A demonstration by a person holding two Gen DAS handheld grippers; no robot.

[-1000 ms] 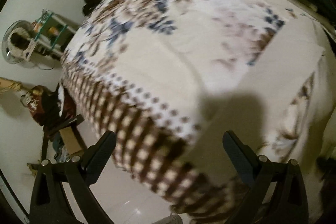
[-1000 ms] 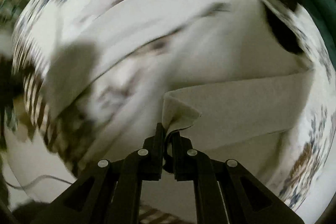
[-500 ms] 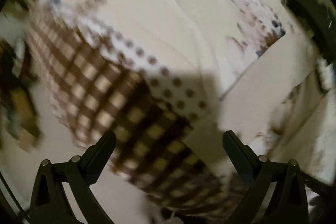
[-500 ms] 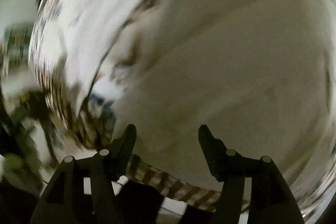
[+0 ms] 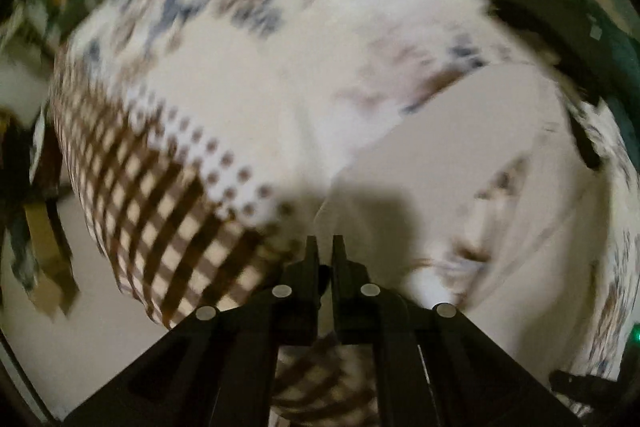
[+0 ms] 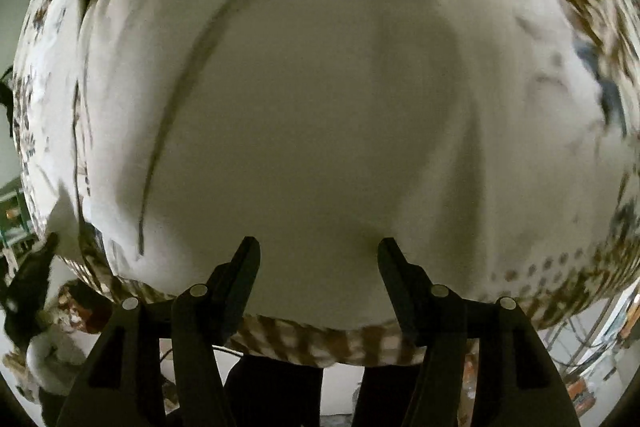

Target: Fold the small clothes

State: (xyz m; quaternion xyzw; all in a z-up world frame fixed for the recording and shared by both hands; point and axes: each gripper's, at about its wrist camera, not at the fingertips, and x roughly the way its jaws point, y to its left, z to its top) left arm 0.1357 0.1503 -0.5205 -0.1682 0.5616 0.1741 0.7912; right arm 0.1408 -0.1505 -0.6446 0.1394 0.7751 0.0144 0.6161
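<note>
Left wrist view, heavy motion blur. Left gripper (image 5: 325,247): fingers (image 5: 310,255) drawn together, only a thin slit between them. A corner of the pale cloth (image 5: 460,163) sits right at the tips; whether fabric is actually pinched in the slit cannot be told, since the blur hides it. Ahead and to the right of the fingers the cloth spreads over the bed (image 5: 260,87), plain off-white against the floral-and-check bedspread. The checked border falls away left of the fingers. Dark items lie far ahead to the right at the bed's edge, unidentifiable.

Right wrist view. Right gripper (image 6: 318,263): fingers (image 6: 244,267) spread wide, nothing between them. The pale cloth (image 6: 320,107) fills nearly everything ahead of the tips, lying flat on the bed (image 6: 580,27), with a dark seam or fold line running diagonally ahead-left. Its near hem sits just behind the fingertips, over the checked border.

Handling, as judgement: the cloth looks light, soft and limp, with no stiffness to hold a shape; it will drape and sag from any single hold and drag on the bedspread. Not fragile and probably not slippery. Best purchase is at a corner or along the hem, where doubled layers give the fingers something thicker to bite. The two holds should be well apart on the same edge so the fold carries over evenly.
</note>
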